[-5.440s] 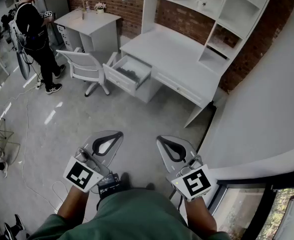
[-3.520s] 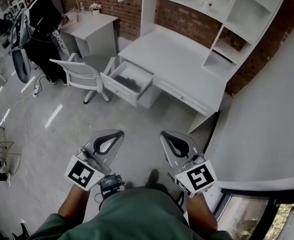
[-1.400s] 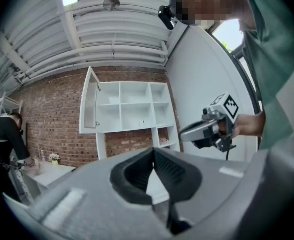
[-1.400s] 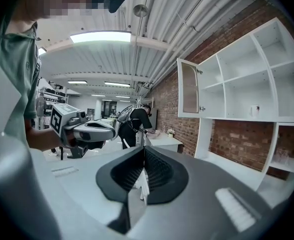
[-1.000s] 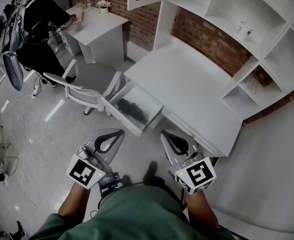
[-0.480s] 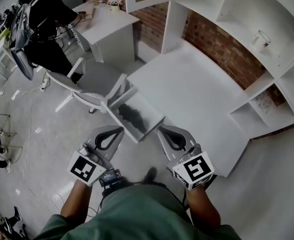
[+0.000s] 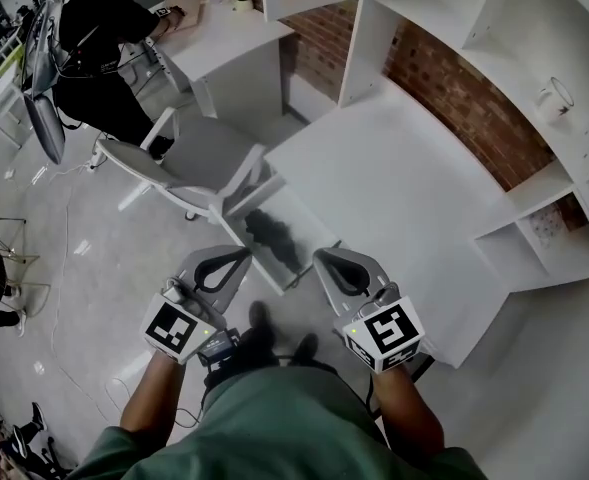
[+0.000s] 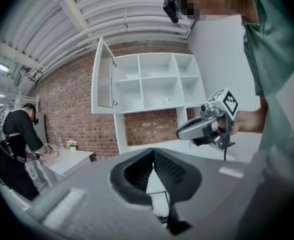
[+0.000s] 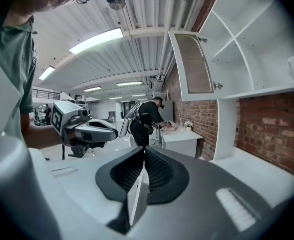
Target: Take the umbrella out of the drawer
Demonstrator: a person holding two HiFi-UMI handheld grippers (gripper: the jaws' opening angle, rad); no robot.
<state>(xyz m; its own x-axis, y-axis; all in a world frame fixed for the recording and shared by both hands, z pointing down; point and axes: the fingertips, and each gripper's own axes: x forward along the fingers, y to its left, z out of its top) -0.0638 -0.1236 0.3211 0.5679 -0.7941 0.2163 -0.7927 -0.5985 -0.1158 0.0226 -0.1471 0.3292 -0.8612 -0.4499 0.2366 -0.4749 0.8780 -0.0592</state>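
The black folded umbrella (image 7: 270,231) lies inside the open white drawer (image 7: 301,220) at the desk's left end. Both grippers hang in front of the person's chest, short of the drawer and touching nothing. My left gripper (image 7: 234,257) is just left of the drawer's near corner, jaws shut and empty. My right gripper (image 7: 328,259) is just right of it, also shut and empty. In the left gripper view my left gripper (image 8: 154,156) points at the shelf unit, with the right gripper (image 8: 206,126) beside it. The right gripper view shows my right gripper (image 9: 144,153) closed.
A white desk (image 7: 394,183) carries a tall shelf unit (image 7: 514,28) holding a mug (image 7: 554,98). A grey office chair (image 7: 169,163) stands left of the drawer. Behind it a person in black (image 7: 94,38) bends over a second white desk (image 7: 229,28). Cables lie on the floor at left.
The person has walked up to the desk, so the drawer and umbrella now lie right in front of both grippers. Both grippers stayed shut and level with each other.
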